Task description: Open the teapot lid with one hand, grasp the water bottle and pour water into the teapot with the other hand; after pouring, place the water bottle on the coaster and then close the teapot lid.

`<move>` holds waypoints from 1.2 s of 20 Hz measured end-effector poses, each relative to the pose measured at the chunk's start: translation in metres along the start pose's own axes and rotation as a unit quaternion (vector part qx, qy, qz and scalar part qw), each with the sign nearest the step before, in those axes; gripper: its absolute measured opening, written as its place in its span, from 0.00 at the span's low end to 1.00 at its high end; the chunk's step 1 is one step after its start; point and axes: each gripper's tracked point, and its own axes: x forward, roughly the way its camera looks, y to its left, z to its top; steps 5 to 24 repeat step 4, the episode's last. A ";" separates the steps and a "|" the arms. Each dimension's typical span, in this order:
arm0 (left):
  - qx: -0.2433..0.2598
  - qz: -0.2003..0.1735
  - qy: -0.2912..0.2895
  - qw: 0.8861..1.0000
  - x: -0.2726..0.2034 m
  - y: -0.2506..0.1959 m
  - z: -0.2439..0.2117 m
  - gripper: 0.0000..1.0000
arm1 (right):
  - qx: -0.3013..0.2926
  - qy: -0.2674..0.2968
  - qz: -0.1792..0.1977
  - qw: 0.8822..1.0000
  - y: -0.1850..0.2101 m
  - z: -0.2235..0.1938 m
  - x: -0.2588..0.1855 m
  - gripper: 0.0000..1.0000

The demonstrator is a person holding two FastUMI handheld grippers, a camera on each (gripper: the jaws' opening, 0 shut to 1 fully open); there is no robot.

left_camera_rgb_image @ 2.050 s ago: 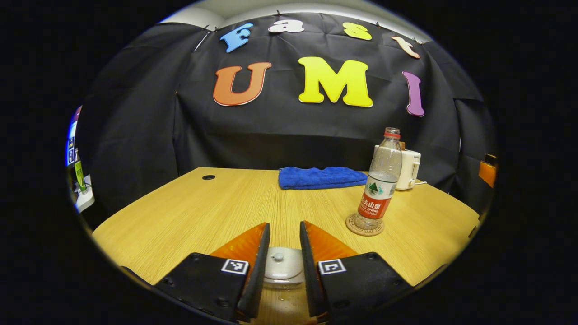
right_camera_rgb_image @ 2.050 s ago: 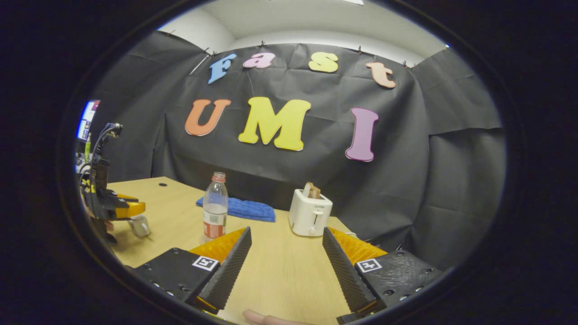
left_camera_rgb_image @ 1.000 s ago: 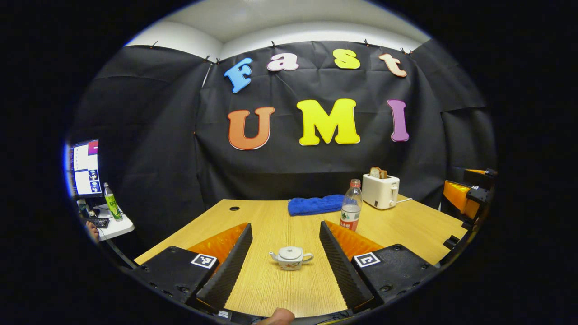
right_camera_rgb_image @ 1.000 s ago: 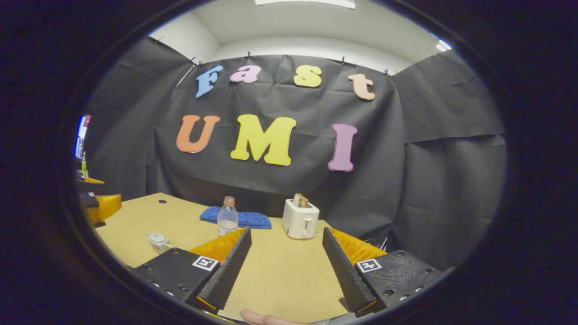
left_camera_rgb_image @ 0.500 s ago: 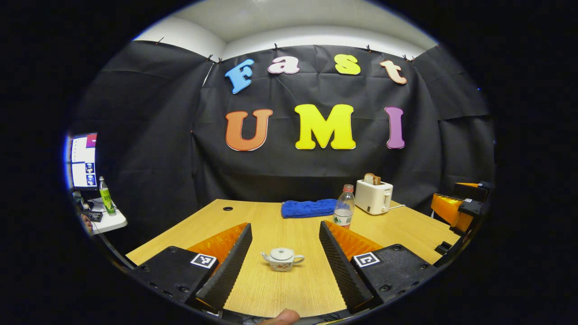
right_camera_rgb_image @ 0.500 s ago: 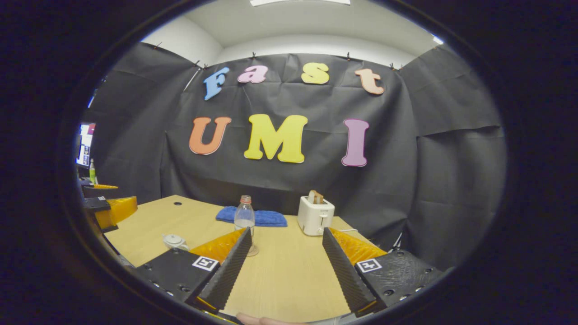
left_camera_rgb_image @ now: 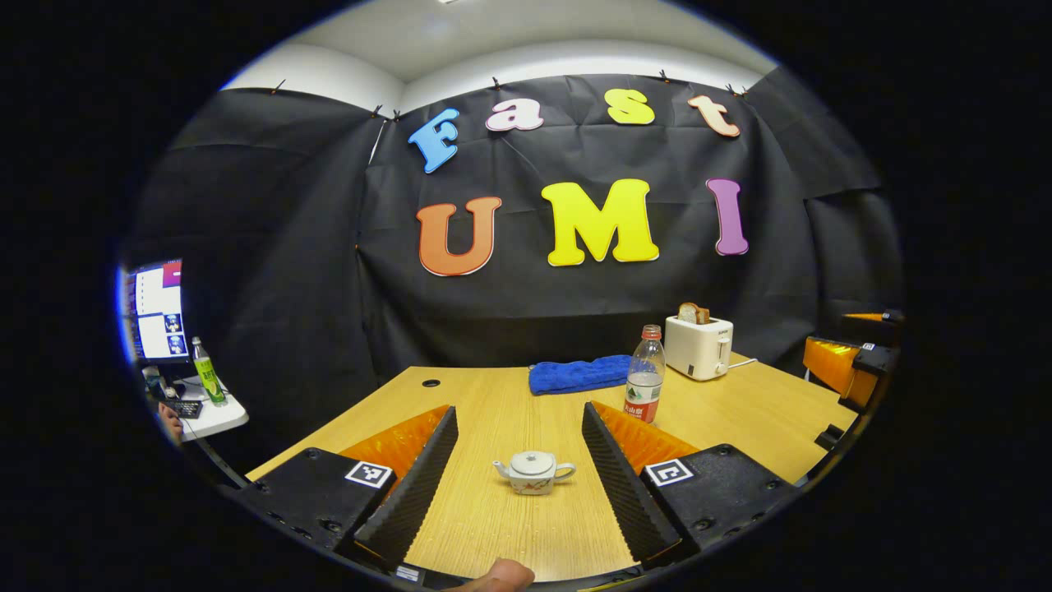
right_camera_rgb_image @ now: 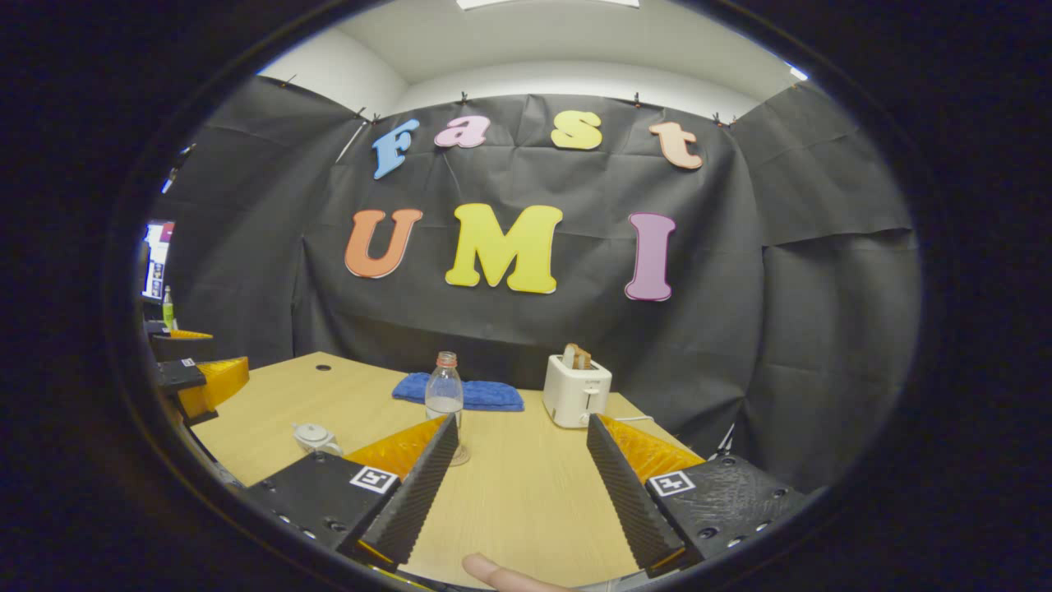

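We held the left tool (left_camera_rgb_image: 518, 469) spread wide and empty above the near edge of the desk (left_camera_rgb_image: 740, 411), its fingers framing the teapot (left_camera_rgb_image: 532, 474) from well back, so that nothing touched it. The lid (left_camera_rgb_image: 532, 462) sat on the pot, which we judged to mean the closing step was done and the tool was kept clear to avoid knocking it. The right tool (right_camera_rgb_image: 518, 477) was likewise spread with nothing between its fingers, raised over the desk and aimed toward the far side; in its view the left tool (right_camera_rgb_image: 201, 380) showed at the left edge, well apart from the pot (right_camera_rgb_image: 315, 437).

The water bottle (left_camera_rgb_image: 645, 384) stood upright, well beyond the teapot. In the right gripper view a round base showed under the bottle (right_camera_rgb_image: 445, 404), which we took for the coaster (right_camera_rgb_image: 459, 460), though the tool's finger hid part of it. Behind lay a blue cloth (left_camera_rgb_image: 579, 374) and a toaster (left_camera_rgb_image: 699, 346) with bread in it, both apart from the task's things. A fingertip (left_camera_rgb_image: 501, 574) of the holding hand showed at the bottom.
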 end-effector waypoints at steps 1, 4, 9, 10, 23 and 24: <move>0.007 0.005 -0.002 1.000 0.000 0.001 0.000 0.95 | 0.001 0.000 0.000 1.000 -0.001 0.000 0.000 0.99; 0.007 0.010 0.000 1.000 0.001 0.000 -0.001 0.95 | -0.004 -0.002 -0.001 1.000 -0.003 0.001 -0.001 0.98; 0.007 0.010 0.000 1.000 0.001 0.000 -0.001 0.95 | -0.004 -0.002 -0.001 1.000 -0.003 0.001 -0.001 0.98; 0.007 0.010 0.000 1.000 0.001 0.000 -0.001 0.95 | -0.004 -0.002 -0.001 1.000 -0.003 0.001 -0.001 0.98; 0.007 0.010 0.000 1.000 0.001 0.000 -0.001 0.95 | -0.004 -0.002 -0.001 1.000 -0.003 0.001 -0.001 0.98; 0.007 0.010 0.000 1.000 0.001 0.000 -0.001 0.95 | -0.004 -0.002 -0.001 1.000 -0.003 0.001 -0.001 0.98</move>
